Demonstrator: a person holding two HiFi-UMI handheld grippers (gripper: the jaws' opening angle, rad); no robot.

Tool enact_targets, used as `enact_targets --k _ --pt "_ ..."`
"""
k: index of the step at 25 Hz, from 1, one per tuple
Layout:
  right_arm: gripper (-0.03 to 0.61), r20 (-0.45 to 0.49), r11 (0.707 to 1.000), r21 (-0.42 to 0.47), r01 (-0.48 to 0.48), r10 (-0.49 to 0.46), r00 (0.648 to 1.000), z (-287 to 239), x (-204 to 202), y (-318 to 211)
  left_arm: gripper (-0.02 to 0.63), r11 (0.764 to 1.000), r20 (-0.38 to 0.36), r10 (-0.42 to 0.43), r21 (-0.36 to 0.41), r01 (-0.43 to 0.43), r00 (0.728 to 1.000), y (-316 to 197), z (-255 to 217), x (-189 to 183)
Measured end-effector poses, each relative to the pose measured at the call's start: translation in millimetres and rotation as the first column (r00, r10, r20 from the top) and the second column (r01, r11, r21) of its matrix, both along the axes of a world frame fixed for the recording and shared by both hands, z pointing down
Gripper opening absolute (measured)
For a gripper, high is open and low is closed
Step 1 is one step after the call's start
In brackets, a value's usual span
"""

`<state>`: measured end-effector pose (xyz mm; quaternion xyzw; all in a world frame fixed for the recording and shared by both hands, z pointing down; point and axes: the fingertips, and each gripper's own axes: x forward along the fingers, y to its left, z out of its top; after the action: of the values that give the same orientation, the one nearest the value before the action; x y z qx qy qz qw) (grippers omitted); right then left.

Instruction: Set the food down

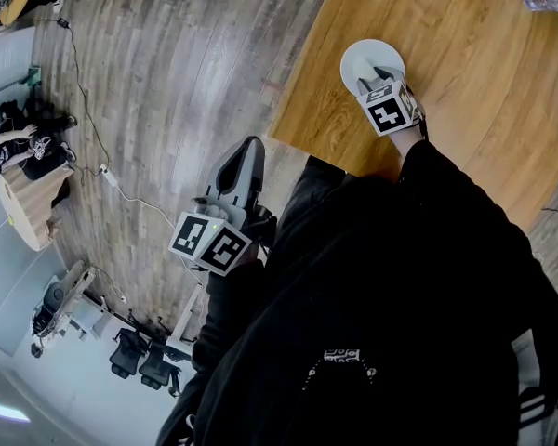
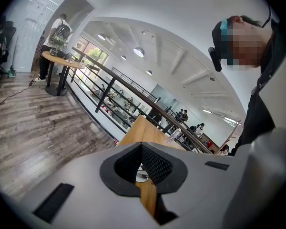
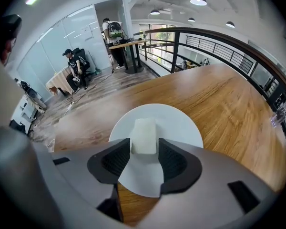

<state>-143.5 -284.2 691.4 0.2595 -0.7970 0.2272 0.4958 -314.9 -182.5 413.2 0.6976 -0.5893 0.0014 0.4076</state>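
Observation:
A pale, off-white block of food (image 3: 144,136) sits between the pads of my right gripper (image 3: 144,149), low over a round white plate (image 3: 176,123). Both pads touch the block's sides. In the head view the right gripper (image 1: 383,77) reaches over that plate (image 1: 365,59) near the corner of the wooden table (image 1: 465,91), and the food is hidden behind the jaws. My left gripper (image 1: 245,156) hangs off the table over the floor, its jaws together with nothing in them; its tips (image 2: 141,147) meet in the left gripper view.
A clear plastic bottle (image 1: 544,0) stands at the table's far right edge (image 3: 283,112). A railing (image 3: 219,42) runs behind the table. Grey plank floor (image 1: 167,82) with cables lies to the left. People stand at a small round table (image 3: 126,44) further off.

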Motion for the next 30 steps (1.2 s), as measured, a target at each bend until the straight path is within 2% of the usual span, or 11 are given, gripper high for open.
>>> enact_targets --k 3,12,19,24,30 --pt "0.196 0.012 1.0 0.01 -0.006 0.005 1.0 -9 0 1 -0.003 1.0 -0.004 0.008 0.006 -0.008 1.0 2 -3 3" --pt "0.196 0.085 0.991 0.08 -0.103 0.096 0.992 -63 10 -4 -0.002 0.995 -0.013 0.086 0.048 -0.085 0.996 3 -17 22" --pt "0.196 0.237 0.977 0.135 -0.167 0.131 0.963 -149 8 18 -0.002 0.981 -0.004 0.172 0.093 -0.171 0.985 -5 -26 41" --pt "0.195 0.356 0.976 0.169 -0.138 0.071 0.932 -216 1 61 -0.003 0.965 0.011 0.237 0.117 -0.236 0.972 -1 -33 62" --pt "0.193 0.435 0.974 0.225 -0.006 -0.095 0.896 -275 -13 94 -0.003 0.947 0.03 0.29 0.138 -0.292 0.956 -6 -42 76"
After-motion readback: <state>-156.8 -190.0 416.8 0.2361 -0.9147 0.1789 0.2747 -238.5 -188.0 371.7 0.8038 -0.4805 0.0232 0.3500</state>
